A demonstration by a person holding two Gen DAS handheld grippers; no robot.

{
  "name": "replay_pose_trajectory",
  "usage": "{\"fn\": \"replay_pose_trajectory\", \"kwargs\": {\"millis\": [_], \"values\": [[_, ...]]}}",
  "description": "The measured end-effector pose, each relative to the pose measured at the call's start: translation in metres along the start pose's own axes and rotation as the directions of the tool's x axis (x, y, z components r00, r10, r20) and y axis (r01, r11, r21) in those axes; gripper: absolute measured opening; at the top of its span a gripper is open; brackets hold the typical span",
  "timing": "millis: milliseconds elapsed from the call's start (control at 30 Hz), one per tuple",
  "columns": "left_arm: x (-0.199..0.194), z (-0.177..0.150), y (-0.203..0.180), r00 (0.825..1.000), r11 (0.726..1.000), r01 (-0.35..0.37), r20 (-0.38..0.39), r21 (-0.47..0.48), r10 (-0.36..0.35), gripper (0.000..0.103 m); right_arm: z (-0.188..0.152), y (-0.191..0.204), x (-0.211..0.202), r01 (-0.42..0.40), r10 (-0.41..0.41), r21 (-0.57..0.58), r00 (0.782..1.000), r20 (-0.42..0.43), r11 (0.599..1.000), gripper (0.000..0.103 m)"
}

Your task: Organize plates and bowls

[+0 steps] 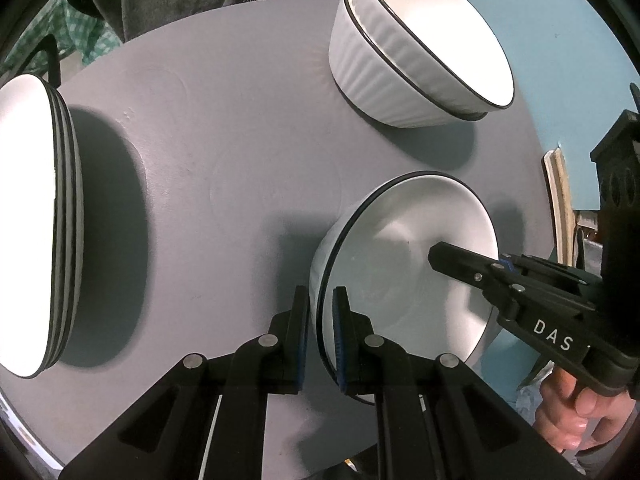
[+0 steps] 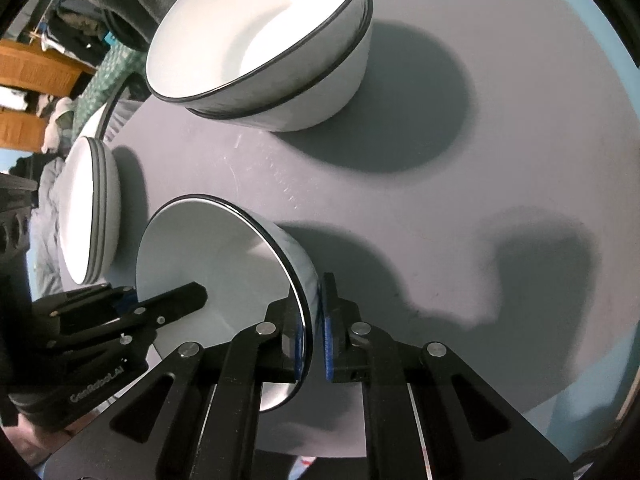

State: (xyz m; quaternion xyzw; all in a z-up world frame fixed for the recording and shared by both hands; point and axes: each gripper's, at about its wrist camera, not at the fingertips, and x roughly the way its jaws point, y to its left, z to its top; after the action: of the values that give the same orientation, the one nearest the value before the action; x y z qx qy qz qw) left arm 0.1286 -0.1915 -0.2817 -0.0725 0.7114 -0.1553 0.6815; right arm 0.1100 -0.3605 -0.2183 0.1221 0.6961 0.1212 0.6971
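Both the left tongs [image 1: 322,336] and right tongs [image 2: 314,328] are pinching opposite rims of the bowl [image 1: 408,264] at lower centre on the bench [image 1: 224,152], needing a level lift toward the stacked bowls [image 1: 416,52] at upper right.

Round grey bench [image 1: 224,152] carrying three groups of white black-rimmed crockery. Nearest, a single white bowl with a black rim [image 1: 404,256], pinched at opposite sides of its rim: left claw [image 1: 320,336] astride the near-left wall, one finger inside and one outside; right claw [image 2: 314,328] astride the opposite wall likewise. Beyond it, further across the bench, a nested stack of two white ribbed bowls [image 1: 404,60], well apart from the single bowl. Off to the left side, near the bench edge, a stack of white plates [image 1: 40,220], apart from both.
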Motion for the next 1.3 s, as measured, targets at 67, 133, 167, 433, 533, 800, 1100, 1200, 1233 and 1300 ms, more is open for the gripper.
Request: {"fn": "replay_pose_trajectory", "kwargs": {"millis": [67, 133, 167, 433, 533, 800, 1100, 1200, 1233, 1300], "values": [[-0.003, 0.0, 0.004, 1.0, 1.0, 0.015, -0.002, -0.006, -0.015, 0.011, 0.0, 0.002, 0.001, 0.006, -0.006, 0.004, 1.0, -0.005, 1.0, 0.008], [-0.007, -0.002, 0.012, 1.0, 1.0, 0.03, -0.006, -0.007, -0.03, 0.011, 0.002, 0.004, 0.005, 0.012, -0.012, 0.002, 1.0, -0.012, 1.0, 0.008], [-0.008, -0.002, 0.013, 0.999, 0.999, 0.036, -0.009, -0.01, -0.036, 0.011, 0.003, 0.005, 0.006, 0.013, -0.013, 0.001, 1.0, -0.013, 1.0, 0.008], [-0.024, -0.002, 0.014, 0.999, 0.999, 0.033, -0.004, 0.007, -0.033, 0.011, 0.004, 0.019, -0.002, 0.021, -0.021, -0.004, 1.0, 0.005, 1.0, 0.008], [-0.036, -0.001, 0.014, 0.999, 0.999, 0.04, 0.002, 0.002, -0.04, 0.011, 0.004, 0.016, -0.011, 0.009, -0.009, 0.008, 1.0, 0.011, 1.0, 0.008], [-0.078, 0.011, 0.012, 0.997, 0.998, 0.058, 0.043, 0.003, -0.058, 0.011, 0.009, 0.023, -0.039, 0.003, -0.004, 0.007, 0.998, 0.057, 1.0, 0.008], [-0.119, 0.034, 0.001, 0.991, 0.997, 0.065, 0.115, 0.037, -0.069, 0.011, 0.024, 0.033, -0.076, 0.012, -0.013, 0.006, 0.993, 0.115, 1.0, 0.008], [-0.127, 0.046, 0.0, 0.988, 0.996, 0.071, 0.131, 0.046, -0.076, 0.011, 0.033, 0.034, -0.081, 0.005, -0.006, 0.006, 0.991, 0.137, 1.0, 0.008], [-0.127, 0.052, -0.006, 0.988, 0.996, 0.07, 0.137, 0.046, -0.076, 0.011, 0.037, 0.035, -0.083, 0.005, -0.006, 0.006, 0.99, 0.144, 1.0, 0.008], [-0.13, 0.063, -0.008, 0.986, 0.997, 0.064, 0.149, 0.052, -0.072, 0.011, 0.044, 0.036, -0.087, 0.008, -0.008, 0.006, 0.988, 0.156, 1.0, 0.008]]}}
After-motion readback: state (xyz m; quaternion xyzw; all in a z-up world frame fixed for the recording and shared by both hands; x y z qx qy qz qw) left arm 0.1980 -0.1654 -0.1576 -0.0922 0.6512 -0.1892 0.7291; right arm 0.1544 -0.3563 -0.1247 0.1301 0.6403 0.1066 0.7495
